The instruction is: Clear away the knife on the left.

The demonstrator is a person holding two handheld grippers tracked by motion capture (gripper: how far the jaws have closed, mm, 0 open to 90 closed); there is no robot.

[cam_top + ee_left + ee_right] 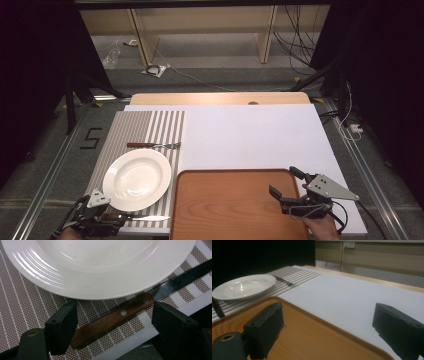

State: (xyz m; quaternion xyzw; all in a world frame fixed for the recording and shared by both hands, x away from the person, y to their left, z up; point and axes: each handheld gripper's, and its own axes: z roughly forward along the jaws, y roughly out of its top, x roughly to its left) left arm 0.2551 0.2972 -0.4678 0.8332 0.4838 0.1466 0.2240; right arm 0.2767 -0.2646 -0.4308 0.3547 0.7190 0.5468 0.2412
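Two hand-held grippers are at the near edge of the table, well apart from each other. At the near left corner, the left gripper [102, 216] sits low over the striped placemat [150, 125], jaws spread wide and grasping nothing. In the left gripper view, the knife [120, 315] lies flat on the placemat between the two black jaws; its wooden handle with two rivets runs diagonally across the gap, and neither jaw appears to touch it. The dark blade points away toward the upper right of that view, passing just beside the rim of the white plate [95, 267], which overlaps the placemat directly ahead of the jaws. From the high view, the knife [147, 218] rests along the near edge of the placemat, just below the plate [137, 179] and just left of the wooden tray [235, 205]. A fork [152, 145] lies on the placemat on the far side of the plate, apart from it. At the near right, the right gripper [289, 186] hangs over the right edge of the tray, jaws likewise released and holding nothing; one jaw stands over the tray's wood, the other over the white table cover [250, 135] beyond the rim.
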